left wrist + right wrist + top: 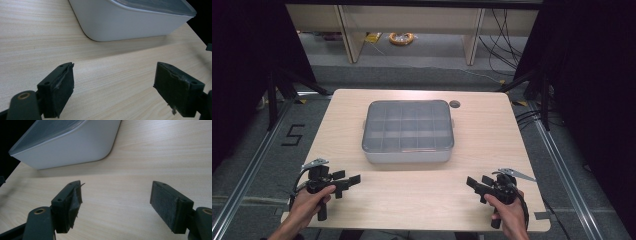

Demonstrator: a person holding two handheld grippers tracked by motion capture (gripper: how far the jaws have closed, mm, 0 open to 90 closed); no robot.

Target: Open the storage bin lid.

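Observation:
A white box (408, 132) with a clear lid over a grid of compartments sits in the middle of the wooden table (482, 135). My left gripper (349, 181) is held near the front left edge, open, with nothing between its jaws. My right gripper (474, 186) is held near the front right edge, also open and empty. In the left gripper view the box's white wall (130, 21) lies ahead beyond my left gripper (113, 92). In the right gripper view the box wall (72, 145) lies ahead to the left of my right gripper (116, 206).
A small dark round hole (455, 104) marks the table behind the box. Beyond the table's far edge stand wooden furniture legs (349, 35), cables and a yellow coil (401, 38) on the floor. Metal rails (247, 175) run along both sides.

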